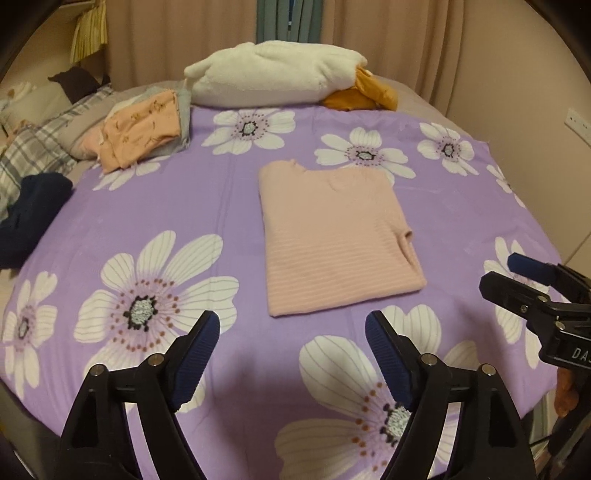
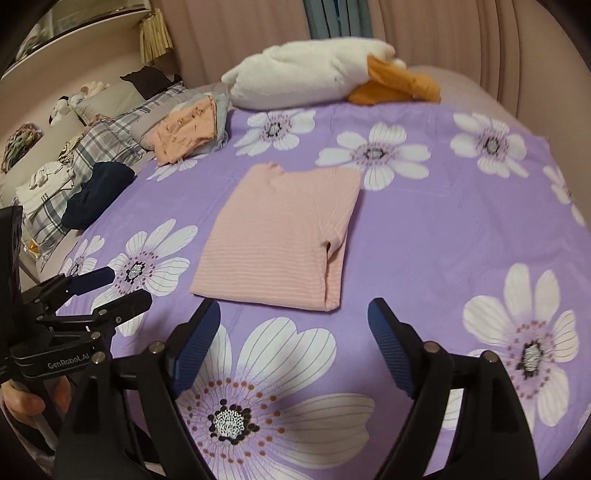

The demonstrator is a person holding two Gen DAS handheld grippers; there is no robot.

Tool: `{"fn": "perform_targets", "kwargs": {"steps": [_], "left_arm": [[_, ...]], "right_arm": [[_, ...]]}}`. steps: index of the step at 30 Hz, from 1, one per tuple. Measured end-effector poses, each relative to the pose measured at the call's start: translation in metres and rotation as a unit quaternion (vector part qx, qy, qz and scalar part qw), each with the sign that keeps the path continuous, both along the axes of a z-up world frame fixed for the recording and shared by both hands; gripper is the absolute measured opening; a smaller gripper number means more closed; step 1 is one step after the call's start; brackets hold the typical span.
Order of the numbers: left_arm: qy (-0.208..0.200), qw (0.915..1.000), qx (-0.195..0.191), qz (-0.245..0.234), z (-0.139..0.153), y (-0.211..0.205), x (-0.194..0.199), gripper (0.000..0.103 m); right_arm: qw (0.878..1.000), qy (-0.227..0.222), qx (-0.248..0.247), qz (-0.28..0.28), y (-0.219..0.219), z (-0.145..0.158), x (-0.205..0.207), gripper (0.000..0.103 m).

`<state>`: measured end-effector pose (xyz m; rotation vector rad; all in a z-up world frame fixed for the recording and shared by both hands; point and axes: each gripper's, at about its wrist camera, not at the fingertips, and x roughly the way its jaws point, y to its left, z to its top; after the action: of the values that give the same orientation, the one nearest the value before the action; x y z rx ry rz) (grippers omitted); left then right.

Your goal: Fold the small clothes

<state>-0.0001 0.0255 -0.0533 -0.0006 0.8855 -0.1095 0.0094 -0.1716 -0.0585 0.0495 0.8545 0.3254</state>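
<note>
While my left gripper [image 1: 291,328] and right gripper [image 2: 293,317] hang unclenched, the folded pink top [image 1: 332,236] lies untouched. Folded clothes [image 1: 142,129] and a plush duck [image 1: 277,74] sit beyond it.

Side-by-side wrist views over bedspread [image 1: 229,206]

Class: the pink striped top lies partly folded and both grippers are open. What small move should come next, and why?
Probably bring both open grippers, left gripper and right gripper, down to the near hem of the pink top: it lies flat with sleeves tucked, still long, and nothing is held.

Home bedroom: bed w/ floral sheet [image 1: 229,206], curtains [image 1: 192,33], pillows [image 1: 44,136].
</note>
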Motion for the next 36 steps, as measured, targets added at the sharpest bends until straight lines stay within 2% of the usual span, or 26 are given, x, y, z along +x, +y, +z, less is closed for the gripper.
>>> {"fn": "perform_targets", "kwargs": {"steps": [2,3,7,15,23,36], "left_arm": [[-0.002,1.0000,0.001,0.003,0.004,0.000,-0.004,0.085],[-0.002,1.0000,-0.001,0.005,0.006,0.000,-0.005,0.087],[0.000,0.9998,-0.006,0.017,0.015,0.002,-0.011,0.096],[-0.008,0.9995,-0.012,0.027,0.033,0.006,-0.021,0.096],[0.000,0.9995,-0.001,0.030,0.030,0.004,-0.023,0.097],[-0.001,0.9994,0.002,0.034,0.031,0.004,-0.022,0.097]], "right_arm": [[1.000,-0.009,-0.007,-0.003,-0.001,0.005,-0.005,0.094],[1.000,-0.012,-0.010,-0.006,-0.001,0.007,-0.007,0.102],[1.000,-0.020,-0.016,-0.009,-0.001,0.015,-0.017,0.103],[0.998,-0.057,-0.029,-0.019,-0.001,0.034,-0.034,0.103],[0.999,-0.028,-0.026,-0.031,-0.003,0.015,-0.026,0.103],[0.999,-0.037,-0.022,-0.028,0.002,0.022,-0.027,0.103]]}}
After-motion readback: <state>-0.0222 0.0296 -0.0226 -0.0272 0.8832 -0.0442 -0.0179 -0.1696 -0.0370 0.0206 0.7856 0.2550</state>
